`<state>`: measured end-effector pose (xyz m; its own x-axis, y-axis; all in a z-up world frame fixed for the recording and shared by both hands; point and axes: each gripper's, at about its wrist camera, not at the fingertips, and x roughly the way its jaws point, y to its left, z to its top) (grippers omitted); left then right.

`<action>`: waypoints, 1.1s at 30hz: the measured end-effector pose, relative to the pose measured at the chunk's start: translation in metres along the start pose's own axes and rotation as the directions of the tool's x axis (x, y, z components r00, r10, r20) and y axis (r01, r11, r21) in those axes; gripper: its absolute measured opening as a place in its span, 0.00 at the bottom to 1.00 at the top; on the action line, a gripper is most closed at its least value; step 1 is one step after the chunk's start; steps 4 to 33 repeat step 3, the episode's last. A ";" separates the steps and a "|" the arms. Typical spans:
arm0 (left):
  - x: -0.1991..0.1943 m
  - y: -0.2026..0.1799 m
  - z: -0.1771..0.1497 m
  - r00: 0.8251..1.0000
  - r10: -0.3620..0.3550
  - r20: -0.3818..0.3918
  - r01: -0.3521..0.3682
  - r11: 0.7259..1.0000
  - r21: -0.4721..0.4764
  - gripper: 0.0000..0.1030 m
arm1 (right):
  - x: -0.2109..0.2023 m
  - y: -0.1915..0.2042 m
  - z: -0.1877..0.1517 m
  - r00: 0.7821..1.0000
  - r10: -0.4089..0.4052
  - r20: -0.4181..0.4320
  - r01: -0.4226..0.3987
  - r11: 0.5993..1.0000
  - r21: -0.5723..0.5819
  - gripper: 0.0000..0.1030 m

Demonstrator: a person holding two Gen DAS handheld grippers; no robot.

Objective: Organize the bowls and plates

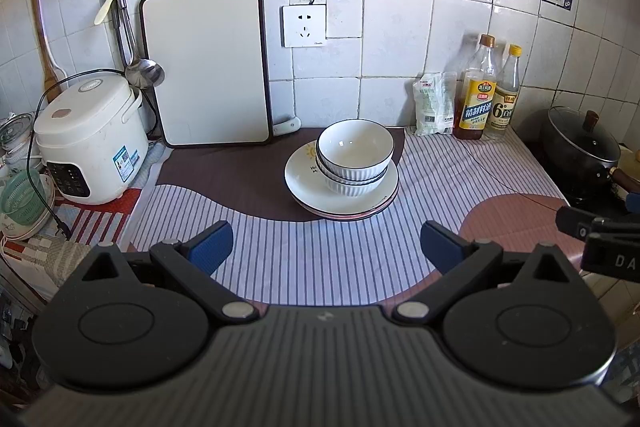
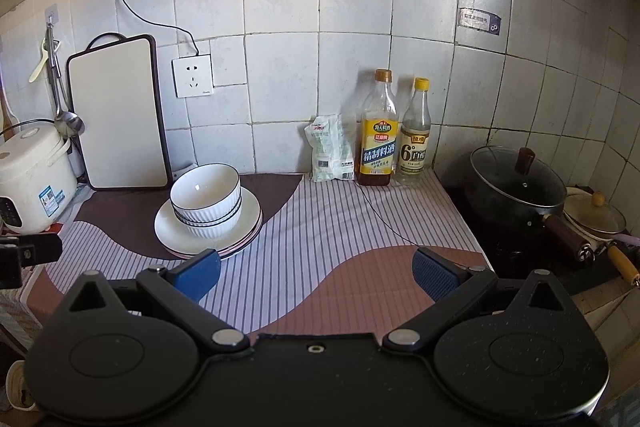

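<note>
Left wrist view: the left gripper (image 1: pixel 326 247) is held spread and empty above the worktop's (image 1: pixel 360 267) front edge; the right gripper (image 2: pixel 316 273) likewise. Stacked bowls (image 1: pixel 354 155) are set on stacked plates (image 1: pixel 304 183) near the back edge.

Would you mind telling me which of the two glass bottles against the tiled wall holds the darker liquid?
The taller glass bottle with the brown cap and yellow label; amber liquid shows at its base. The shorter yellow-capped bottle on its right holds clear liquid.
</note>
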<state>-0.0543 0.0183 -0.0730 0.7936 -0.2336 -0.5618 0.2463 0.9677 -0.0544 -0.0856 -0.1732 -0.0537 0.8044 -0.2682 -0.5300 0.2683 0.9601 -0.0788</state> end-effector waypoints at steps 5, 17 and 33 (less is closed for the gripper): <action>0.000 -0.001 -0.001 1.000 0.003 -0.008 -0.003 1.000 0.012 0.99 | 0.000 0.002 0.001 1.000 0.006 -0.002 -0.006 1.000 -0.003 1.00; 0.000 -0.001 -0.001 1.000 0.003 -0.008 -0.003 1.000 0.012 0.99 | 0.000 0.002 0.001 1.000 0.006 -0.002 -0.006 1.000 -0.003 1.00; 0.000 -0.001 -0.001 1.000 0.003 -0.008 -0.003 1.000 0.012 0.99 | 0.000 0.002 0.001 1.000 0.006 -0.002 -0.006 1.000 -0.003 1.00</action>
